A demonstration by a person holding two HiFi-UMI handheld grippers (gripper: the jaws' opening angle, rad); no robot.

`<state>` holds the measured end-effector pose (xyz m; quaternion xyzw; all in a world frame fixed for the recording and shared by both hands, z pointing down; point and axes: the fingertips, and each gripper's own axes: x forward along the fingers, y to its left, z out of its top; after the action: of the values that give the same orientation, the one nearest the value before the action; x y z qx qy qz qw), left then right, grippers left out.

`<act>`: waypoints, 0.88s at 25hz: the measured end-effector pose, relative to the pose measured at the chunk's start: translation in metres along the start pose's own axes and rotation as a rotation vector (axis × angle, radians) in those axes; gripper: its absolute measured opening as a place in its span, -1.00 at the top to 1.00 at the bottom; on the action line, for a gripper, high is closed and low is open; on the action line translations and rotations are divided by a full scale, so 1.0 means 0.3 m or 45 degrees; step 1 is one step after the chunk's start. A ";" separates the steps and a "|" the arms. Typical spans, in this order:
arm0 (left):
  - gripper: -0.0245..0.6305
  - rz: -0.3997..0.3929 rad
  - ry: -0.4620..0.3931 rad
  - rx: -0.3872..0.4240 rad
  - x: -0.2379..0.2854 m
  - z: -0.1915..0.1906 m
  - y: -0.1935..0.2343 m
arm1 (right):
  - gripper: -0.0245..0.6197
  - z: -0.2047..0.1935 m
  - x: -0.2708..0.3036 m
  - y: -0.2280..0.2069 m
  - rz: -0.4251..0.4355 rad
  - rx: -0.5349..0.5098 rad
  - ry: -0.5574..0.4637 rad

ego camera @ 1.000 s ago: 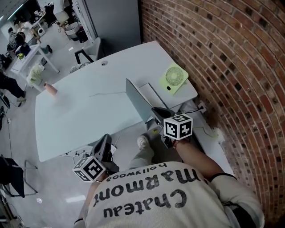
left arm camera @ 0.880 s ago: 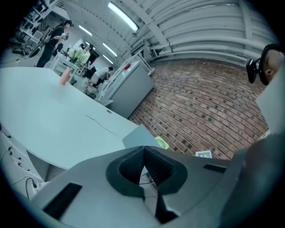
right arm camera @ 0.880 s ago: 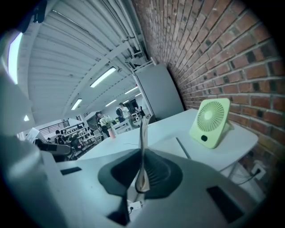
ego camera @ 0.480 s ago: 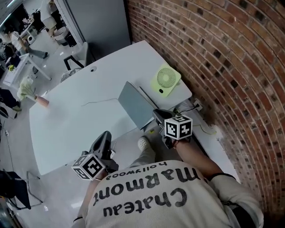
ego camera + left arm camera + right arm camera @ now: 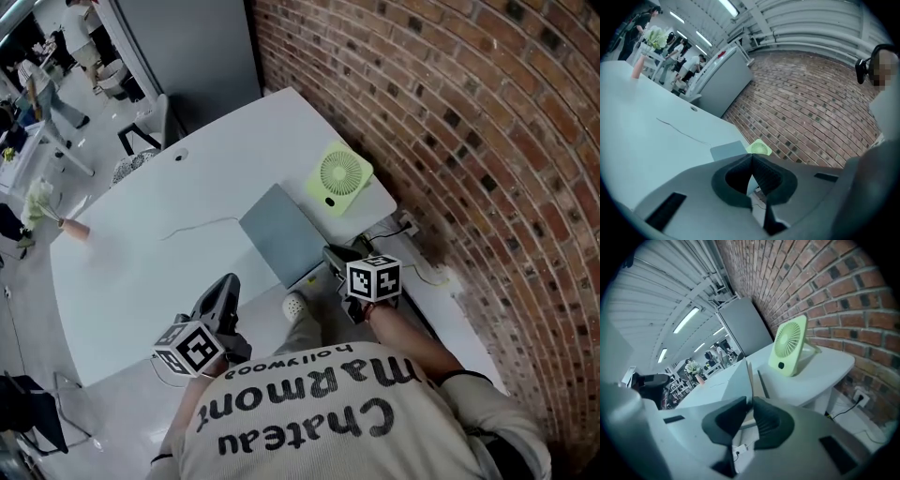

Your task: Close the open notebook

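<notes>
While R gripper [image 5: 751, 399] clamps notebook [image 5: 731, 380] edge, L gripper [image 5: 751, 157] closed w/ nothing between

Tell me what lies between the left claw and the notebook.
Nothing: the head view shows only bare white tabletop between the left claw and the notebook.

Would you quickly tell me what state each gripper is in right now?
Left gripper: closed, holding nothing.
Right gripper: closed on the edge of the notebook cover.
</notes>
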<state>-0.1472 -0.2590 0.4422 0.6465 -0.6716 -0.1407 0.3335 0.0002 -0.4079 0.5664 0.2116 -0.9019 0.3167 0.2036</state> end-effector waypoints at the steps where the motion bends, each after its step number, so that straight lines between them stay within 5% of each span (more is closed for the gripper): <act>1: 0.92 -0.002 0.006 -0.004 0.007 -0.003 0.005 | 0.77 -0.011 0.004 -0.012 -0.012 0.009 0.011; 13: 0.92 0.014 0.038 -0.067 0.047 -0.040 0.086 | 0.67 -0.077 0.039 -0.093 -0.084 0.057 0.072; 18: 0.92 0.010 0.019 -0.073 0.042 -0.032 0.086 | 0.30 -0.068 0.024 -0.155 -0.202 0.063 0.091; 22: 0.92 0.003 -0.006 -0.060 0.027 -0.008 0.065 | 0.44 0.025 -0.027 -0.169 -0.261 0.093 0.003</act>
<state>-0.1603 -0.2637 0.4583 0.6375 -0.6696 -0.1576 0.3471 0.0310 -0.4467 0.5818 0.3096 -0.8631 0.3272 0.2283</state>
